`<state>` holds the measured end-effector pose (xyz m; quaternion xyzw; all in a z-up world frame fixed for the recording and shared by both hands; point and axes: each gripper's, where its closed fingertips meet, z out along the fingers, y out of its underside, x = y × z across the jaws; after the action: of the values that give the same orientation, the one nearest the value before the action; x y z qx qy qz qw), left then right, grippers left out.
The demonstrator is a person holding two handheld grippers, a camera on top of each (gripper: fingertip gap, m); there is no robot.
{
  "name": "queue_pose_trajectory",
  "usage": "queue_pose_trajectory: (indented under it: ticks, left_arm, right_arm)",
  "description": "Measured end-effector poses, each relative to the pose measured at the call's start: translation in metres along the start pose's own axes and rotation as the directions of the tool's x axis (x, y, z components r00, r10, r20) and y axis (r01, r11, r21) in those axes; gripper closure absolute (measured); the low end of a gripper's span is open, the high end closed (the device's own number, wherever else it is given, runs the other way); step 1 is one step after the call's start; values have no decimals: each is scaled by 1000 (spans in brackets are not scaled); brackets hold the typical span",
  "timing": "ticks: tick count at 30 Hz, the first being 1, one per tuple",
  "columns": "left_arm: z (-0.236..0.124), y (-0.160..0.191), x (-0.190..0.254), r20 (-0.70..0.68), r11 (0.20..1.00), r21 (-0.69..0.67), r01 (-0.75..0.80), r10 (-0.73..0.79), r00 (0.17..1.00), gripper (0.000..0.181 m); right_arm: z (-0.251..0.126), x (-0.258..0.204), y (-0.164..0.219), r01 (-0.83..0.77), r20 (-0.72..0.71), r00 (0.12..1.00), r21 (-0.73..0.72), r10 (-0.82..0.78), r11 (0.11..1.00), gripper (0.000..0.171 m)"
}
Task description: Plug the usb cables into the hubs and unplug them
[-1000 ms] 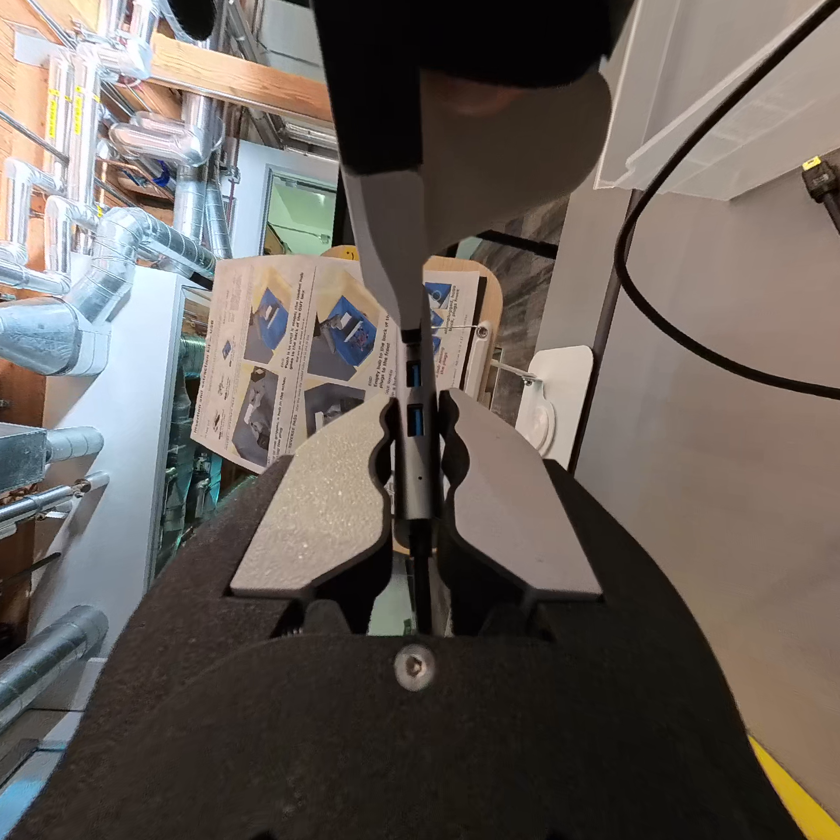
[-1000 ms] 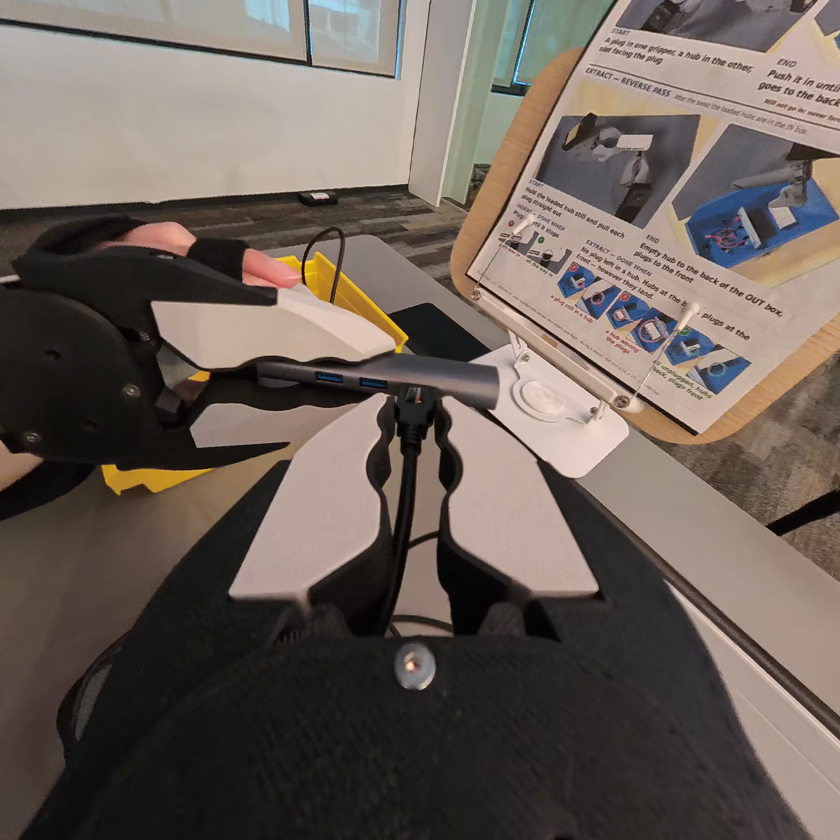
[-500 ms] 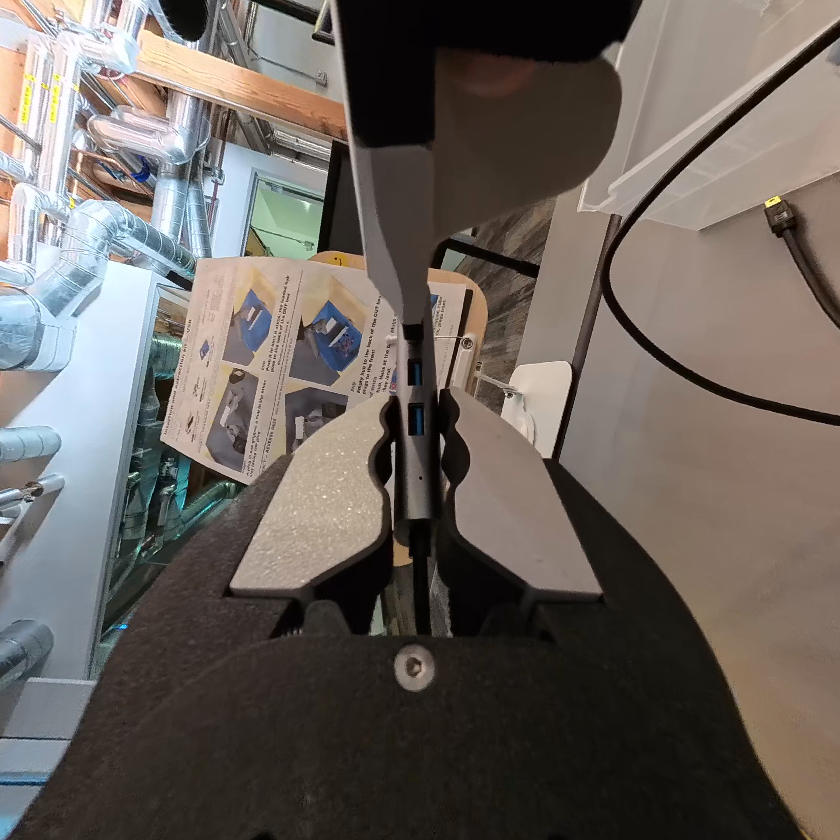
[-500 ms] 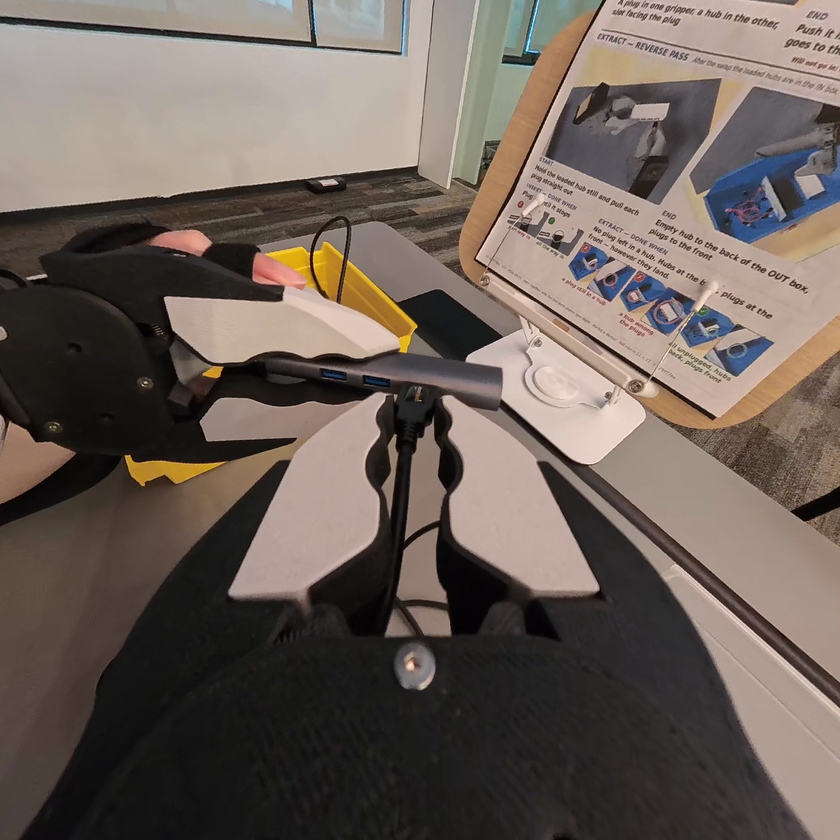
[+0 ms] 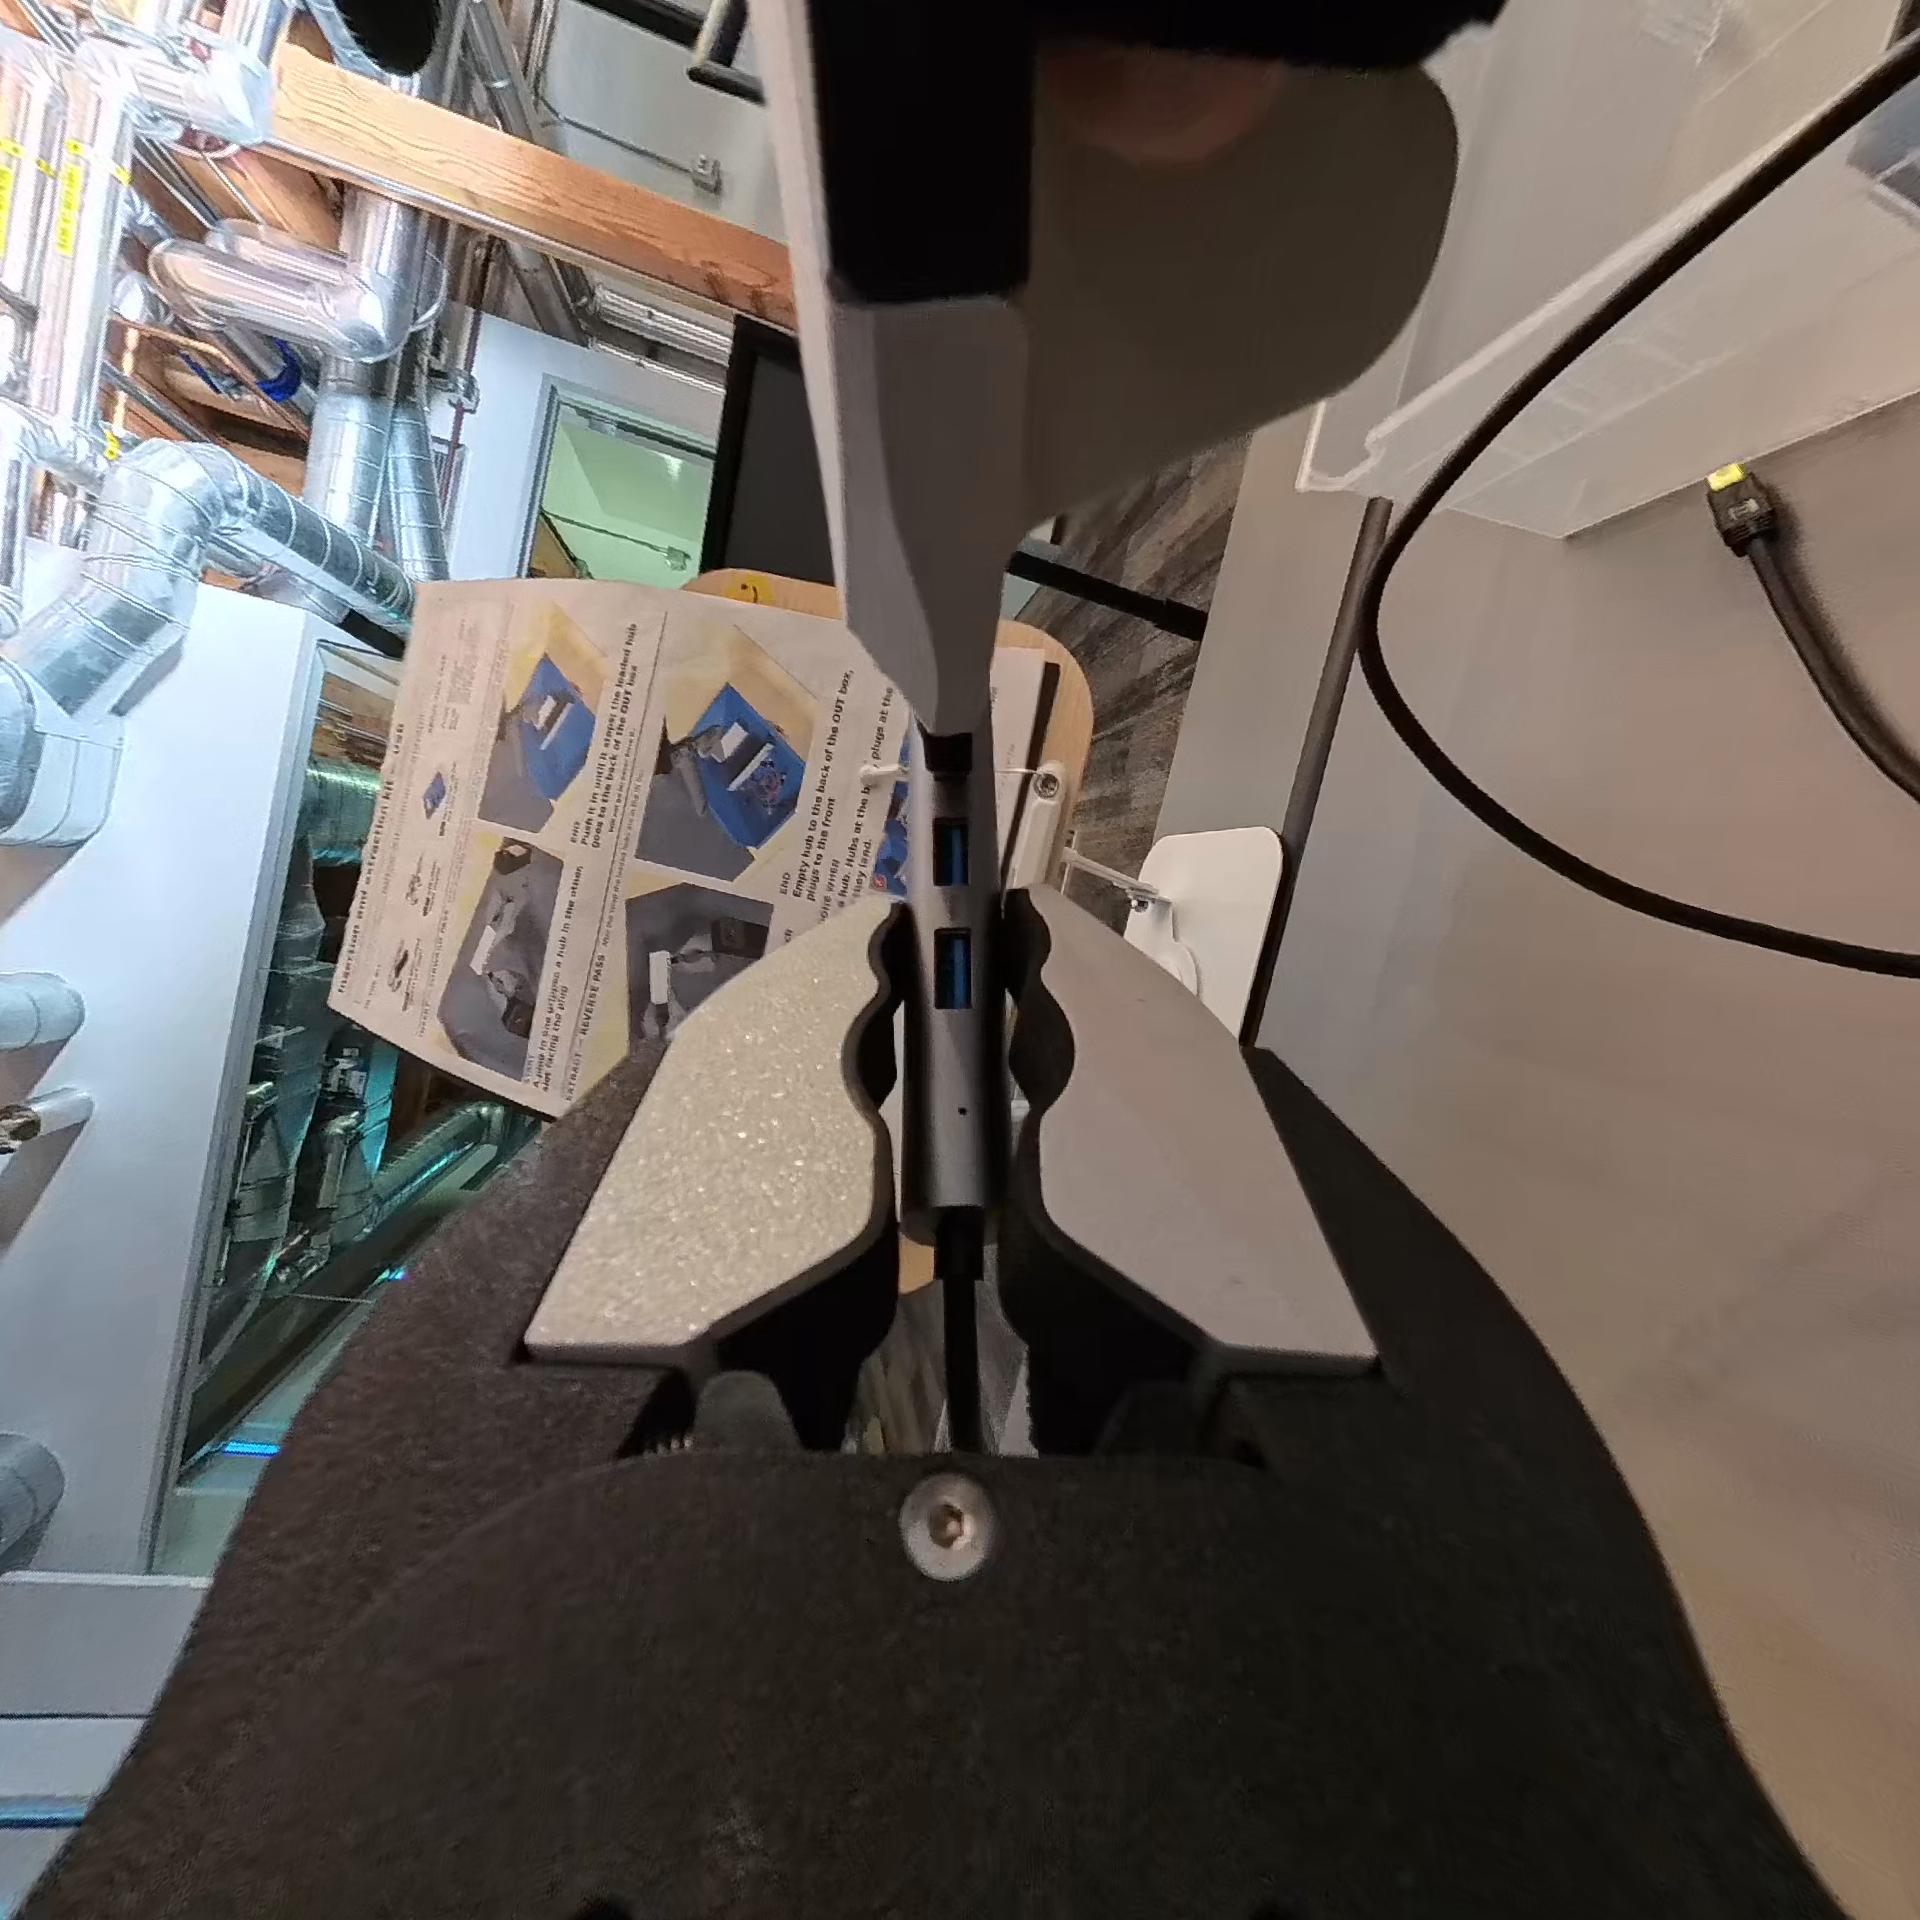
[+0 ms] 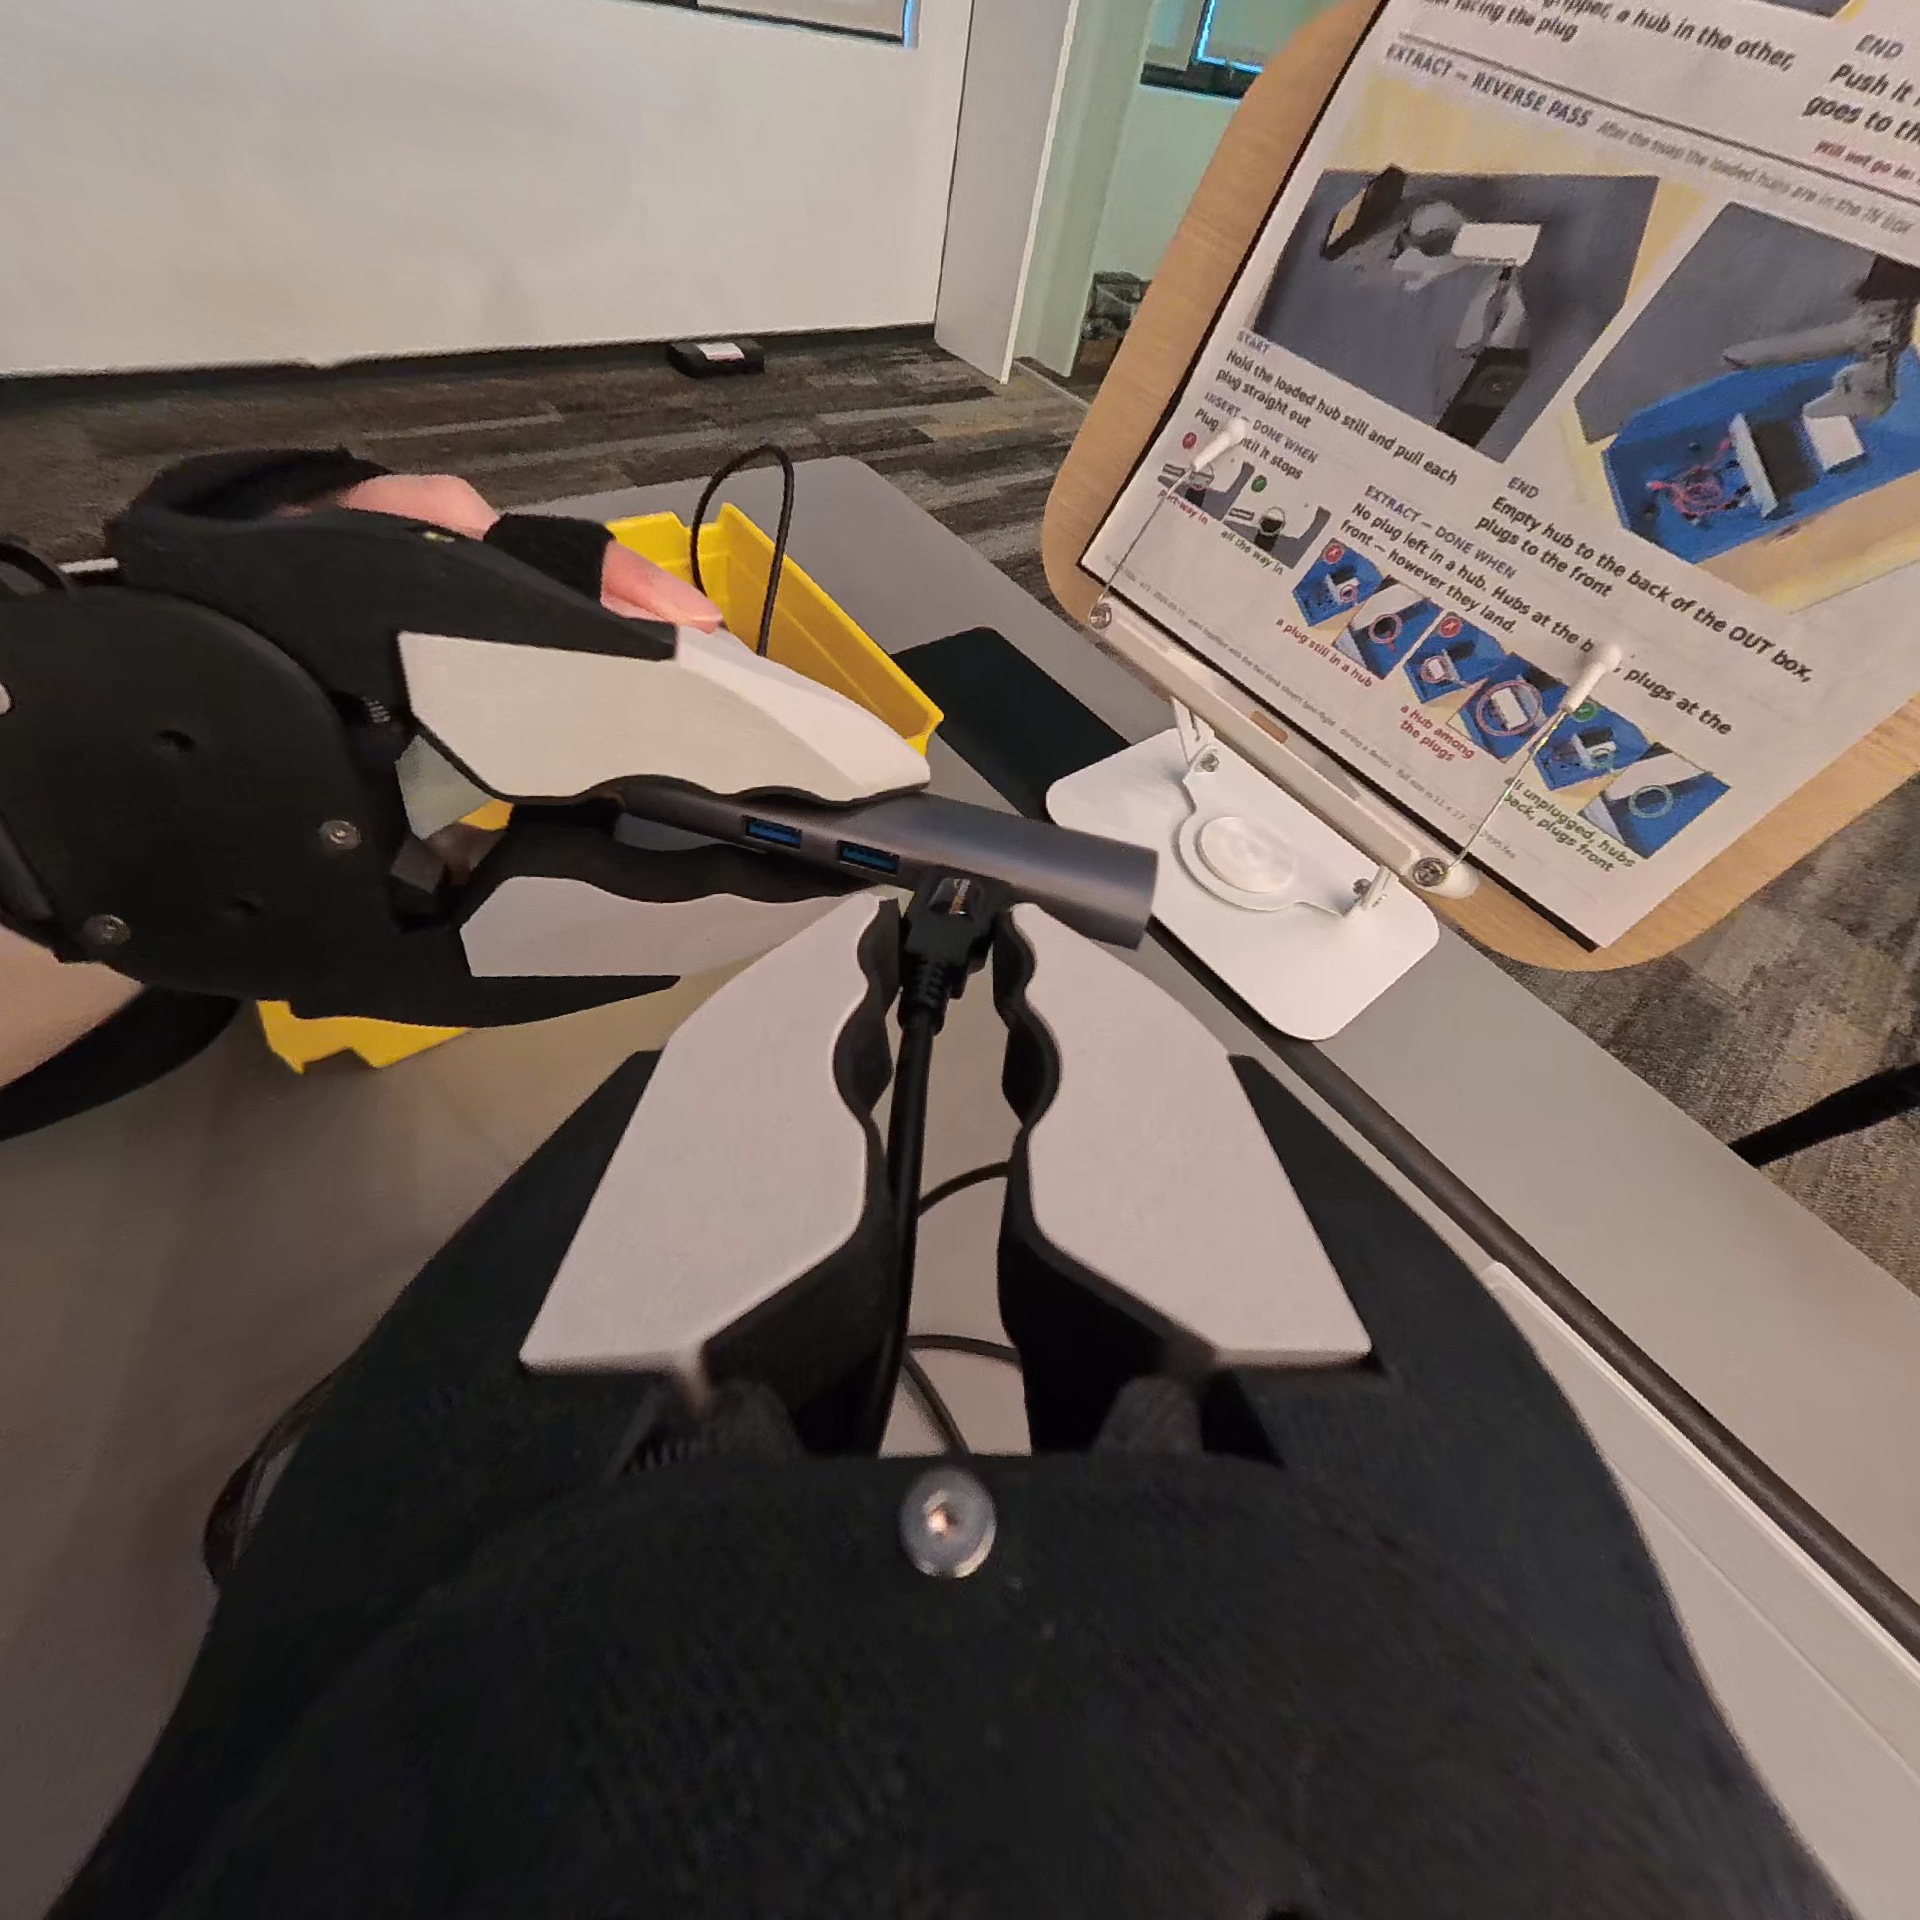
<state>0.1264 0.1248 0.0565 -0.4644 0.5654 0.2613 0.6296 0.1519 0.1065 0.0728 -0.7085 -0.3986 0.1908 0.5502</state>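
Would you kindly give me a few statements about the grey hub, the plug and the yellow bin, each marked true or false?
1. The left gripper is clamped on the grey hub. True.
2. The right gripper is open and empty. False: it is shut on the black plug.
3. Two blue ports on the hub are free. True.
4. The hub lies in the yellow bin. False: it is held in the air in front of the bin.
5. A black cable loops up out of the yellow bin. True.
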Motion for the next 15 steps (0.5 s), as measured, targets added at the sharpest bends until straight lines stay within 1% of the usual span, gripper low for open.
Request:
queue_pose_trajectory:
  ticks: [1,3,4,6,9,12,15]
  left_arm:
    - [-2,-3,-4,30,1000,17,-9,8,1000,164]
    - [-8,-10,-9,86,994,53,-94,90,992,164]
    - [-9,-13,-11,103,993,62,-99,92,990,164]
    - [-9,-15,-9,92,995,73,-61,55,994,164]
    - [-8,-16,-5,14,997,75,26,-27,1000,161]
    - [-10,-16,-5,-59,983,88,161,-156,986,159]
    - [-13,-22,-7,-107,961,122,247,-235,966,157]
  right_arm:
    - [-3,0,-4,-11,7,1000,23,11,1000,153]
    - [-8,-2,-7,-28,26,999,31,27,999,153]
    - [-10,-2,-9,-27,25,999,43,26,999,153]
    - [-11,0,-10,8,23,1000,43,-9,999,153]
    - [-10,2,-9,40,33,999,59,-42,997,153]
    - [-12,11,-10,44,-7,999,73,-43,996,153]
    - [-14,19,-10,49,-44,998,83,-46,995,154]
